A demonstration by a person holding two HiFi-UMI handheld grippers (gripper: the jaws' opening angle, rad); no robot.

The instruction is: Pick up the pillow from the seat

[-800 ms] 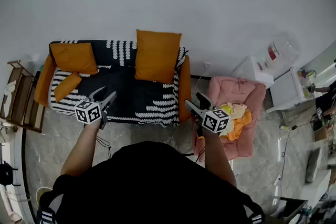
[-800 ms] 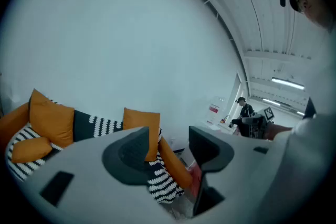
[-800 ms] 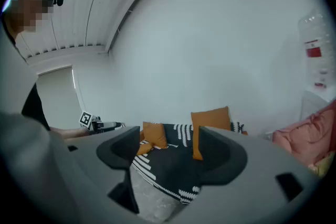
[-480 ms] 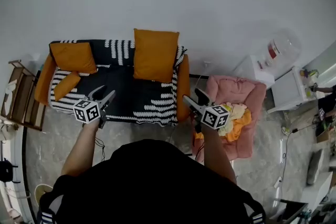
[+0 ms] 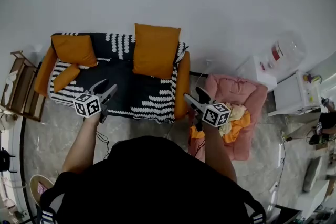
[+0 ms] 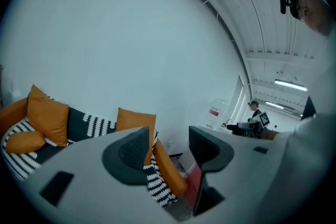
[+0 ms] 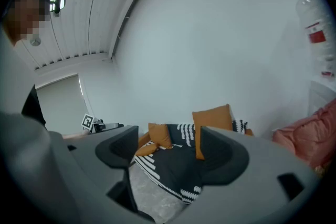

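A sofa point(image 5: 149, 94) with a black-and-white striped cover has orange arms. A large orange pillow point(image 5: 156, 51) stands upright against its back at the right; it also shows as the pillow point(image 6: 135, 123) and the pillow point(image 7: 212, 115). A second orange pillow point(image 5: 74, 50) leans at the left, and a small orange pillow point(image 5: 66, 77) lies on the seat below it. My left gripper point(image 5: 105, 89) hovers over the seat's front edge, open and empty point(image 6: 168, 144). My right gripper point(image 5: 193, 97) hangs beside the sofa's right arm, open and empty point(image 7: 165, 147).
A pink chair point(image 5: 247, 94) holding yellow and orange cloth stands right of the sofa. Behind it are a white cabinet point(image 5: 254, 71) and a water bottle point(image 5: 283, 50). A wooden rack point(image 5: 21, 94) stands left of the sofa. A cable lies on the stone floor.
Both grippers have edged slightly forward toward the sofa as the person steps closer. Their jaws stand as before, and nothing was taken hold of.
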